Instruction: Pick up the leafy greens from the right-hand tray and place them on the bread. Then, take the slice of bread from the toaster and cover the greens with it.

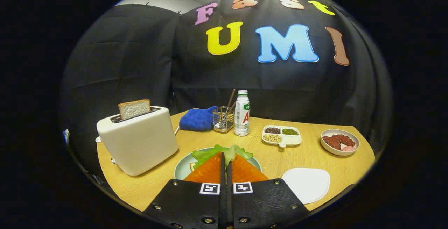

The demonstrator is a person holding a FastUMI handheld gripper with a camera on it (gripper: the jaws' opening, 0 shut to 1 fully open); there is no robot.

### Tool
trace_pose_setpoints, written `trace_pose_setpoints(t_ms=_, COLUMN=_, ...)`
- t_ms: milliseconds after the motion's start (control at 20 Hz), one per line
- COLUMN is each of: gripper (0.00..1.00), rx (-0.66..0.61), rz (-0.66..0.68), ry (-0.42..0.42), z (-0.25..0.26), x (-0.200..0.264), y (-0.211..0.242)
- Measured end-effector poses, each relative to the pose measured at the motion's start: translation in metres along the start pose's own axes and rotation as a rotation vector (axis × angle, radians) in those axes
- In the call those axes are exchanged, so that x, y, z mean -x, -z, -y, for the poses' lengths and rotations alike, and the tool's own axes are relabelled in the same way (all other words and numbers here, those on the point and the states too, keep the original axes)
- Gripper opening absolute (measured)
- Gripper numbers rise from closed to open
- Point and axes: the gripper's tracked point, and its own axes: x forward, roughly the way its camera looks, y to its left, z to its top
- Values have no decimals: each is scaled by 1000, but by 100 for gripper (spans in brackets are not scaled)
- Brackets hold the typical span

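On the worktop (168, 181), centre: a pale green plate (182, 167) carried the leafy greens (213, 152), which lay just ahead of the fingertips.
Jaws: the gripper (225, 156) had its two fingers drawn together, a thin slit between them; the tips sat over the greens, and whether a leaf was pinched there could not be told.
Bread on plate: a small tan corner (192, 166) showed at the 9 o'clock edge of the greens, the rest hidden beneath leaves and fingers.
Toaster (138, 140): white, at 10 o'clock from the plate, near it but apart.
Toast slice (134, 108): upright in the toaster's slot, its upper half standing clear.
Right-hand tray (308, 183): white, at 4 o'clock from the plate, its surface bare.
Blue cloth (197, 119): at 11 o'clock, beyond the toaster.
Wire holder (223, 119): just beside the cloth, with sticks leaning in it.
Bottle (242, 113): upright at 12 o'clock, just beside the holder.
Divided dish (281, 135): at 1 o'clock, with dark, green and pale grains in separate compartments.
Bowl (339, 142): at 2 o'clock, holding reddish pieces.
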Motion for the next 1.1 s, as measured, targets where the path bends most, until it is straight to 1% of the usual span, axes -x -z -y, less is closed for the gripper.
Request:
trace_pose_setpoints(t_ms=350, gripper=0, rx=-36, rz=-16, ry=22, z=-8, x=-16, y=16)
trace_pose_setpoints(t_ms=450, gripper=0, rx=-41, rz=-13, ry=43, z=-8, x=-18, y=20)
trace_pose_setpoints(t_ms=600, gripper=0, rx=-73, rz=-16, ry=51, z=-14, x=-23, y=30)
trace_pose_setpoints(t_ms=750, gripper=0, rx=-72, rz=-40, ry=62, z=-16, x=-26, y=40)
trace_pose_setpoints(t_ms=900, gripper=0, rx=-49, rz=-49, ry=103, z=-8, x=-27, y=43)
trace_pose_setpoints(t_ms=1050, gripper=0, rx=-44, rz=-94, ry=104, z=-10, x=-28, y=58)
trace_pose_setpoints(t_ms=1100, gripper=4, rx=-34, rz=-115, ry=106, z=-10, x=-28, y=64)
